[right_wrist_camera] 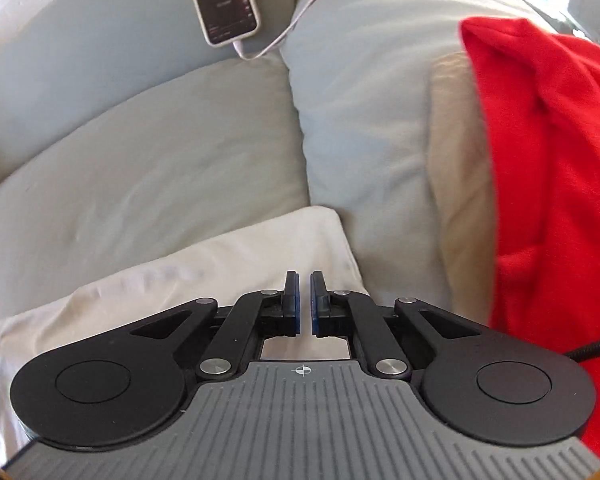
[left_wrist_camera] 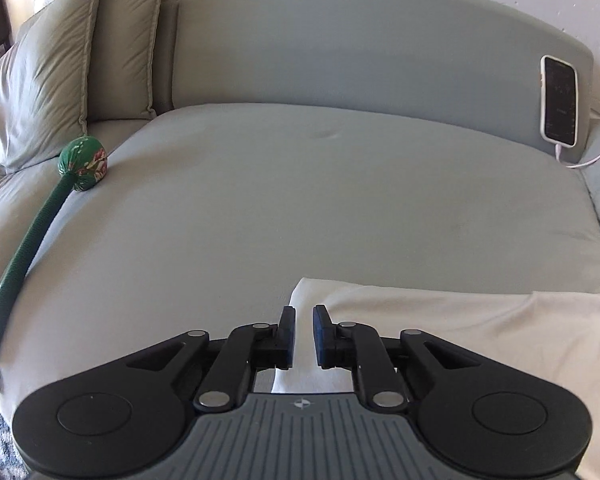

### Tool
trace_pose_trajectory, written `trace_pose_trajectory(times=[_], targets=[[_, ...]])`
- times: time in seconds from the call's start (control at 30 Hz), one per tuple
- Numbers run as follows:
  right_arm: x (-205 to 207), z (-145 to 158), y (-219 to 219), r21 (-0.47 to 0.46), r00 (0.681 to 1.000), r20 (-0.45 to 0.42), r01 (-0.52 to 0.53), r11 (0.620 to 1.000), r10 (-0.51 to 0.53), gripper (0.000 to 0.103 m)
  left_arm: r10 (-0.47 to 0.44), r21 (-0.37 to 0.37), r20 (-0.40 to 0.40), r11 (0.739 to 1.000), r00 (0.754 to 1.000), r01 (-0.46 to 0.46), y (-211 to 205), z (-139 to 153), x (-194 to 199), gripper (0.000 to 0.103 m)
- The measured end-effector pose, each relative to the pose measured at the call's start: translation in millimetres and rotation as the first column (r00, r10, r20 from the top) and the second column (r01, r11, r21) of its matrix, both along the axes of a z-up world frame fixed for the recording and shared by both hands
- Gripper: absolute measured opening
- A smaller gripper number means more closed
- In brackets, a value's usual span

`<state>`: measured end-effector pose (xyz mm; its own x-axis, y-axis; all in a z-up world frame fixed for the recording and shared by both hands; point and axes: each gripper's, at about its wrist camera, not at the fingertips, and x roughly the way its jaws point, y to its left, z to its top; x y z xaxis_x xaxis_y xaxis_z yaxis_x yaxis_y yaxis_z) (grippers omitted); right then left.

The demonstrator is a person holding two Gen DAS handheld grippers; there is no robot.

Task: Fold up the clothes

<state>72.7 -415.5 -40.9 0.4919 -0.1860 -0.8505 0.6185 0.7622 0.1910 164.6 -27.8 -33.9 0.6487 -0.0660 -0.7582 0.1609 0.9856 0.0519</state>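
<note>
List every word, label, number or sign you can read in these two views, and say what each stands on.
No text can be read.
Phone: its screen shows lit marks, too small and blurred to read in either view.
Left gripper and right gripper: each body bears a small crosshair sign, no words.
Green ball: a flower pattern, no lettering.

The left hand-held gripper (left_wrist_camera: 304, 336) has matte black linkage arms joined by round silver pivot pins, two large black discs with a faint raised circle on each, and a grey ribbed plate between them bearing a small crosshair mark. Its fingers (left_wrist_camera: 287, 338) are black blocks with dark blue pads. The right hand-held gripper (right_wrist_camera: 304, 304) is built alike: black arms, silver pins, grey ribbed plate with crosshair, blue-edged fingers (right_wrist_camera: 291, 304). A black cable runs off at its right.
</note>
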Motion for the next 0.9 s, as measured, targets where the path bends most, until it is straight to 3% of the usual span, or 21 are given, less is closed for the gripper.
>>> trace_pose_trajectory(times=[0.1,0.17,0.2,0.3,0.47,0.57,0.7,0.77,0.9], targets=[[-42.0,27.0,3.3,0.051,0.997,0.081,0.012,0.999,-0.016,0.018,-0.013,-0.057,0.006,0.998,1.0,0.014,-7.1,23.7,-28.9,0.035],[-61.7,38.1,10.7,0.088,0.992,0.126,-0.014,0.996,0.003,0.038,-0.044,-0.099,0.004,0.994,0.999,0.044,-15.8,29.7,-49.3,0.037],[-64.8,37.2,18.7,0.107,0.99,0.142,-0.038,0.994,0.023,0.042,-0.072,-0.109,-0.001,0.991,0.997,0.072,-23.5,26.0,-57.4,0.037],[-70.2,26.7,46.3,0.159,0.985,0.14,-0.126,0.979,0.104,0.041,-0.159,-0.137,-0.014,0.978,0.987,0.156,-47.2,14.1,-81.6,0.037],[-81.2,1.5,91.8,0.138,0.981,0.044,-0.194,0.971,0.189,0.04,-0.214,-0.131,-0.155,0.972,0.964,0.195,-73.2,-28.8,-116.0,0.037],[-109.5,-8.4,97.6,0.158,0.977,-0.033,-0.204,0.966,0.212,0.04,-0.262,-0.076,-0.144,0.964,0.954,0.253,-64.7,-30.1,-146.3,0.037],[-158.8,-18.9,84.1,0.311,0.976,-0.12,-0.137,0.94,0.182,0.04,-0.305,-0.077,-0.294,0.952,0.906,0.296,-50.4,-32.9,-171.9,0.037],[-179.2,-20.2,79.6,0.349,0.979,-0.125,-0.108,0.931,0.161,0.042,-0.316,-0.06,-0.287,0.948,0.904,0.313,-50.1,-29.8,-182.7,0.037],[-206.3,-10.9,73.1,0.364,0.997,0.026,-0.079,0.928,0.074,0.05,-0.303,-0.049,-0.179,0.953,0.936,0.299,-53.8,-13.9,-197.0,0.045]])
